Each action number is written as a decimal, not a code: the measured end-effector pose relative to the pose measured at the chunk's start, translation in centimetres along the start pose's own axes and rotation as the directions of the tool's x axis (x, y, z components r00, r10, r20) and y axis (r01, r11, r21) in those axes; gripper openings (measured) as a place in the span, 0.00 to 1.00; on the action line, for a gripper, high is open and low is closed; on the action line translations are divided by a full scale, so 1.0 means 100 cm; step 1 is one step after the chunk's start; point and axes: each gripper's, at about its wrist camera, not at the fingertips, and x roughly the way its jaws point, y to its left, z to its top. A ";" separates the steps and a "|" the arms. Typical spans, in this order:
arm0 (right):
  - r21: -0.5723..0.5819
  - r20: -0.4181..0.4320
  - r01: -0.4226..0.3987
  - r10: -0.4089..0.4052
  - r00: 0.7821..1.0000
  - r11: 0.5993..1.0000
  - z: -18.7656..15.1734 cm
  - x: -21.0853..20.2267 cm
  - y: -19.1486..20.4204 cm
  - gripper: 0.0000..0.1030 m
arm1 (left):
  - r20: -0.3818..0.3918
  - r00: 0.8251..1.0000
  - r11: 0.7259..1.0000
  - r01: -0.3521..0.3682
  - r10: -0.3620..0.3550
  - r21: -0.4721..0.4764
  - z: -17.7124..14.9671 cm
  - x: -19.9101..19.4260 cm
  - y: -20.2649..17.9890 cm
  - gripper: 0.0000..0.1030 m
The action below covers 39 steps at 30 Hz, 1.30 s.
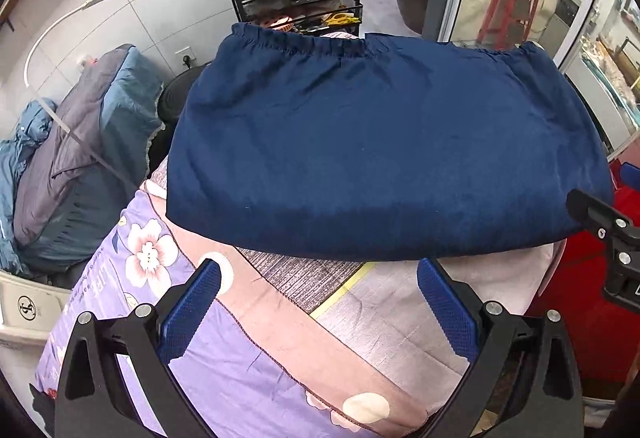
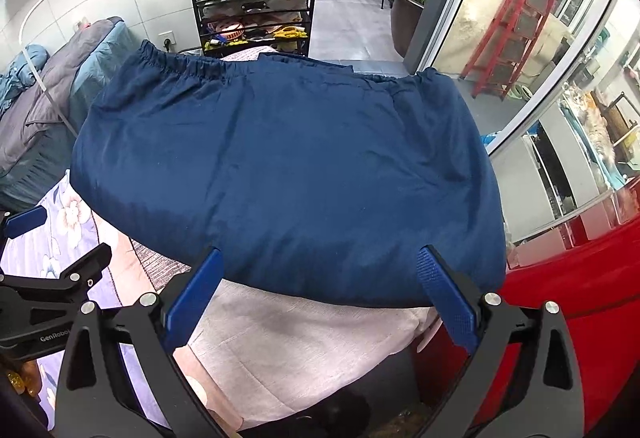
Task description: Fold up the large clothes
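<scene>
The navy garment lay folded across the frame's centre on the floral sheet; soft, light, probably slippery, best pinched at its near fold. Both hand-held grippers stood released, empty.

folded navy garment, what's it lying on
The folded navy blue garment lies on a patchwork bedsheet of purple floral, pink and grey-striped panels that shows around its near edge. What the sheet covers, and the sheet's pattern beneath the garment, is hidden.

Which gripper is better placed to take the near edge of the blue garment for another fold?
Right gripper: open, its tips already at the blue garment's near edge. Left gripper sits short of it.
</scene>
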 end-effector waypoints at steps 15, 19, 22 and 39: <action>0.003 -0.004 -0.006 0.006 1.000 1.000 0.000 0.000 -0.001 0.93 | -0.028 0.999 1.000 -0.023 0.024 0.018 0.000 0.006 -0.003 0.94; 0.004 -0.003 -0.008 0.008 1.000 1.000 0.000 0.001 -0.002 0.93 | -0.031 0.999 1.000 -0.023 0.024 0.017 0.000 0.007 -0.002 0.94; 0.005 0.001 -0.013 0.013 1.000 1.000 0.000 0.001 -0.001 0.93 | -0.033 0.999 0.999 -0.029 0.030 0.020 -0.001 0.007 -0.002 0.94; 0.010 0.000 -0.020 0.020 1.000 1.000 -0.007 -0.003 0.001 0.93 | -0.041 0.998 0.999 -0.038 0.038 0.012 -0.002 0.008 0.001 0.94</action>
